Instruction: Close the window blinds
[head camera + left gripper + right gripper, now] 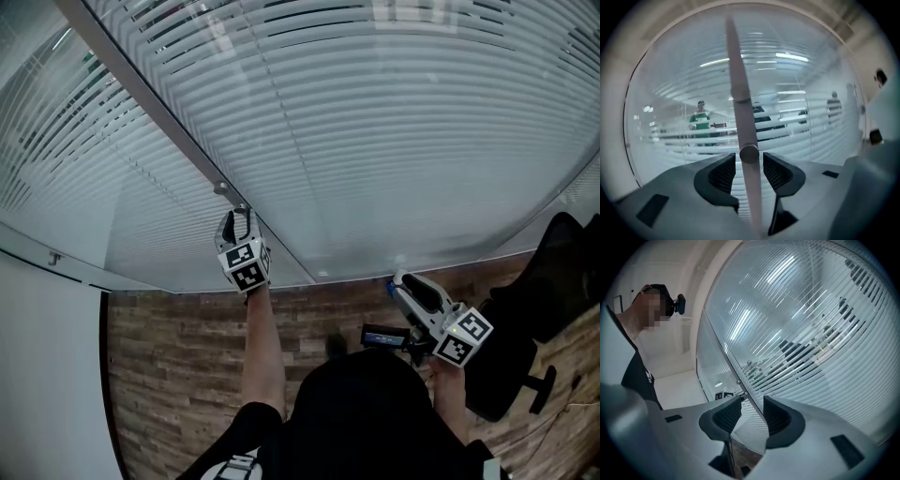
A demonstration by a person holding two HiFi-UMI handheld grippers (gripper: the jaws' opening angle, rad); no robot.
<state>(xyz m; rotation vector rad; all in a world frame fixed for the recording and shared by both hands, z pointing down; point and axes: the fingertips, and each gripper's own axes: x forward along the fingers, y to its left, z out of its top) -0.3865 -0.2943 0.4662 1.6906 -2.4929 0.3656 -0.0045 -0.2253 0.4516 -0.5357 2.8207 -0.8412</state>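
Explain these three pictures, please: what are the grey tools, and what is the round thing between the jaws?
A person holds a two-jaw gripper in each hand; no robot arm. One picture comes from a head camera looking down, two from cameras on the grippers. Ahead is a glass wall with white horizontal slat blinds. The left gripper has its jaws apart around a small round grey knob on the grey frame post, not pinching it. The right gripper is open and empty.

No legible text, labels, brands or numbers in any view.
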